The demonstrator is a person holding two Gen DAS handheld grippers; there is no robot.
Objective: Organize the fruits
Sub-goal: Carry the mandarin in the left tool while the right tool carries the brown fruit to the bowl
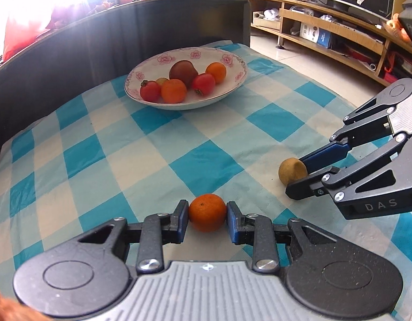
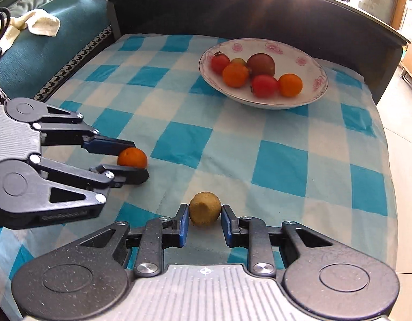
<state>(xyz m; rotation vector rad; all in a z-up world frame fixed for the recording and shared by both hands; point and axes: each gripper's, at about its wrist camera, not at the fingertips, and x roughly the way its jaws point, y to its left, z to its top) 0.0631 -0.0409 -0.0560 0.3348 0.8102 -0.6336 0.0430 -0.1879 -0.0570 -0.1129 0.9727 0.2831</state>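
Observation:
An orange tangerine (image 1: 207,216) sits between the pads of my left gripper (image 1: 207,220), low over the checked cloth; the pads touch both its sides. It also shows in the right wrist view (image 2: 132,157) within the left gripper (image 2: 137,160). A tan-brown kiwi (image 2: 205,208) sits between the pads of my right gripper (image 2: 204,220), which press on it. In the left wrist view the kiwi (image 1: 291,171) is held by the right gripper (image 1: 299,176). A white flowered bowl (image 1: 232,85) (image 2: 312,91) at the back holds tangerines, red tomatoes and a dark fruit.
A blue and white checked cloth (image 1: 152,144) covers the table. A dark curved board (image 1: 72,53) rises behind the bowl. A teal sofa (image 2: 58,40) lies to the left. A wooden TV shelf (image 1: 339,32) stands on the right, beyond the table edge.

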